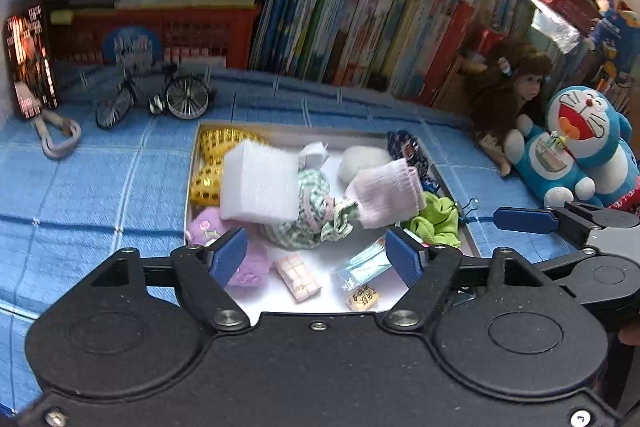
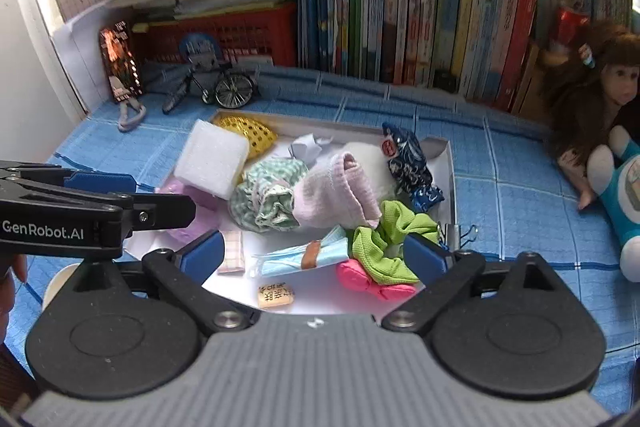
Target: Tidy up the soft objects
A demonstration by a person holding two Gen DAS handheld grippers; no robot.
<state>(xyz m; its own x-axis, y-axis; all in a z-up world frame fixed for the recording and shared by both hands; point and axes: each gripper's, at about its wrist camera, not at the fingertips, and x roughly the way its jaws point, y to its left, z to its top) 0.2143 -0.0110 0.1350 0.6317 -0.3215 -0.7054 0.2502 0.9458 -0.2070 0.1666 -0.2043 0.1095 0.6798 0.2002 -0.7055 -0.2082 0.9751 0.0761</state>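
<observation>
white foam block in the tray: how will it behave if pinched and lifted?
The white foam block looks porous, so probably very light and compressible under the pads. It leans on the purple plush and checked cloth, so it may tip or slide when nudged.

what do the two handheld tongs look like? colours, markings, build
Both tongs share one build: black linkage arms on silver pivot bolts, two round black housings, and blue pads on the fingertips. The left tongs have an all-black body; from the right wrist view their side reads "GenRobot.AI" in white. The right tongs have a ribbed grey body panel. No cables or sleeves show.
</observation>
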